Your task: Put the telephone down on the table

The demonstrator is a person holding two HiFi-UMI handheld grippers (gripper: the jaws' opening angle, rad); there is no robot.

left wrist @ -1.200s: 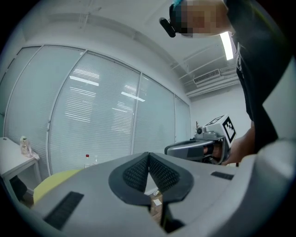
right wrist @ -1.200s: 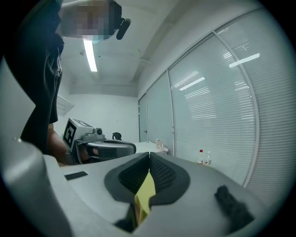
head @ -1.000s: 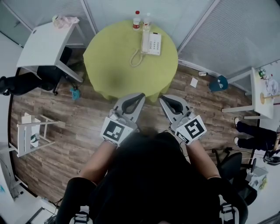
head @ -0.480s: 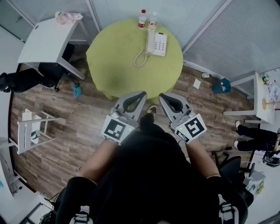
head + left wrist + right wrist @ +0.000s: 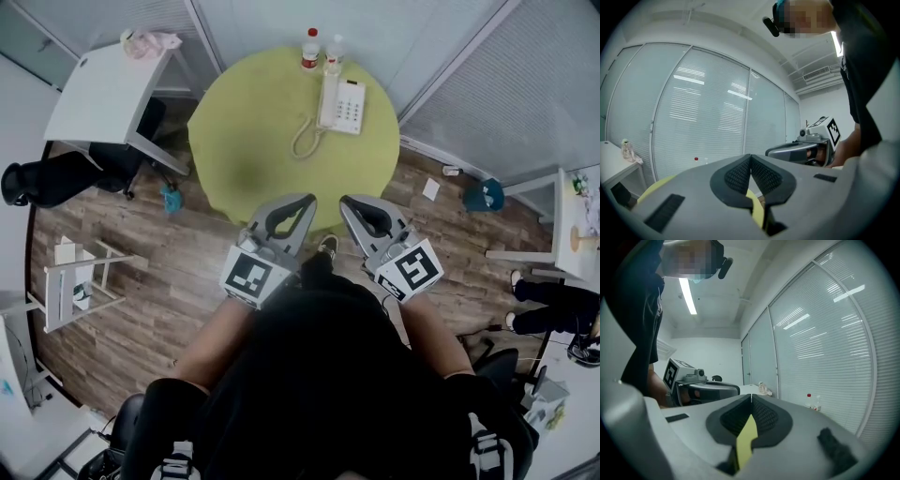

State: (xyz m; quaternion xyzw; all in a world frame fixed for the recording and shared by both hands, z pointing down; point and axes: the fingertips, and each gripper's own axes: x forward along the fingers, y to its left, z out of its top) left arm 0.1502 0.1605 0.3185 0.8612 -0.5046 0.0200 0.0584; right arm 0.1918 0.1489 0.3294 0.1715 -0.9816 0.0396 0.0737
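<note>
The white telephone (image 5: 343, 103) lies at the far side of the round yellow-green table (image 5: 253, 131), its handset resting on the base and its coiled cord (image 5: 306, 141) trailing to the left. My left gripper (image 5: 304, 199) and right gripper (image 5: 344, 201) are held side by side in front of my body, above the table's near edge, and point level at the table. Both are shut with nothing between the pads. In the left gripper view the left gripper (image 5: 750, 156) has its pads together, and the right gripper (image 5: 751, 396) looks the same in its own view. Neither touches the telephone.
Two bottles (image 5: 310, 47) stand behind the telephone by the blinds. A white desk (image 5: 98, 94) is at the far left with a black chair (image 5: 56, 178) under it. A white rack (image 5: 80, 281) stands on the wooden floor at the left. Another small table (image 5: 572, 216) is at the right.
The table and the telephone have slid lower in the head view: I have come closer to the table with both grippers carried along. Both stay shut.
</note>
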